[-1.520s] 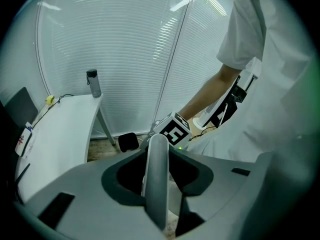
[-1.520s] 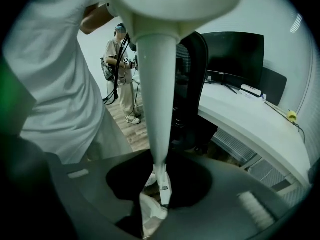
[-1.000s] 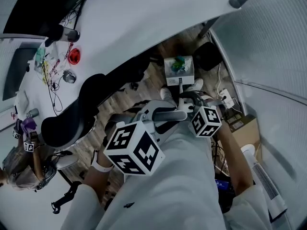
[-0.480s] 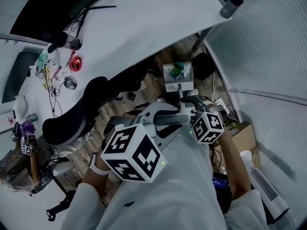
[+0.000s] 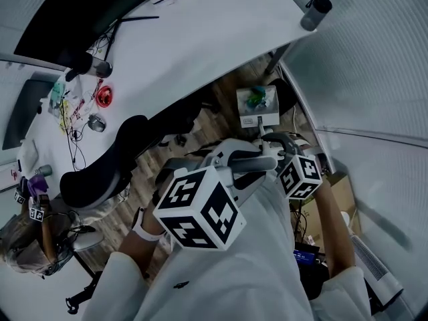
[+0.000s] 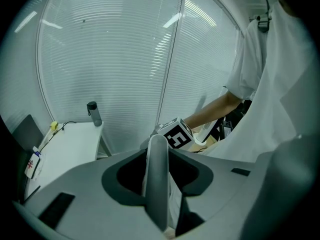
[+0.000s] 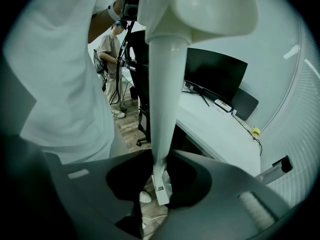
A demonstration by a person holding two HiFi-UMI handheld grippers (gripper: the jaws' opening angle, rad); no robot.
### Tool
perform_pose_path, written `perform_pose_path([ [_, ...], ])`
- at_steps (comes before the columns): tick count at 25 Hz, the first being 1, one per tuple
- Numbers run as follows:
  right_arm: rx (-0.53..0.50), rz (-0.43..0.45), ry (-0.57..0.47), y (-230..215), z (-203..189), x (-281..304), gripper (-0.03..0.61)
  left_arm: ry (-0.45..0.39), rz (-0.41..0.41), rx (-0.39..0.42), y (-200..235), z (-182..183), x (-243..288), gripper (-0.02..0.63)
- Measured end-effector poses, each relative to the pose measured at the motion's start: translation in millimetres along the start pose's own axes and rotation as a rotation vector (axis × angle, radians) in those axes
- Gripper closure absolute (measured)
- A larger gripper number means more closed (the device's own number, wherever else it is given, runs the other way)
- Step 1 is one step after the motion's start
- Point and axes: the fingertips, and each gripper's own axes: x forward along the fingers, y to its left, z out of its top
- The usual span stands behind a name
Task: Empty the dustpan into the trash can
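Wooden floor (image 5: 200, 122) is running under a white desk (image 5: 221, 25). Left gripper (image 6: 157, 194) and right gripper (image 7: 160, 184) are both pinching the handle (image 7: 165, 99); the dustpan (image 5: 257, 105) is hanging beyond them, near the desk's edge.

The head camera looks steeply down past the person's chest onto the desk (image 5: 221, 39) and floor. The left gripper (image 6: 157, 186) camera, tight behind the dustpan handle (image 6: 156, 154), faces the blinds (image 6: 110, 59). The right gripper (image 7: 160, 184) camera faces the monitor (image 7: 215, 74). All three views share the desk.
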Motion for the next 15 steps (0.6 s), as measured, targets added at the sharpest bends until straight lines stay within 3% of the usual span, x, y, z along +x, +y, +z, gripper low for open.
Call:
perform_pose_path([
  [11,-0.006,-0.011,0.103,-28,-32,-25,0.483,-0.088,-0.041,-0.017,15,27,18,0.474],
  [15,-0.01,-0.009,0.13,-44,-47,-33,0.483,-0.115,-0.063,-0.063,25,39,30,0.474],
])
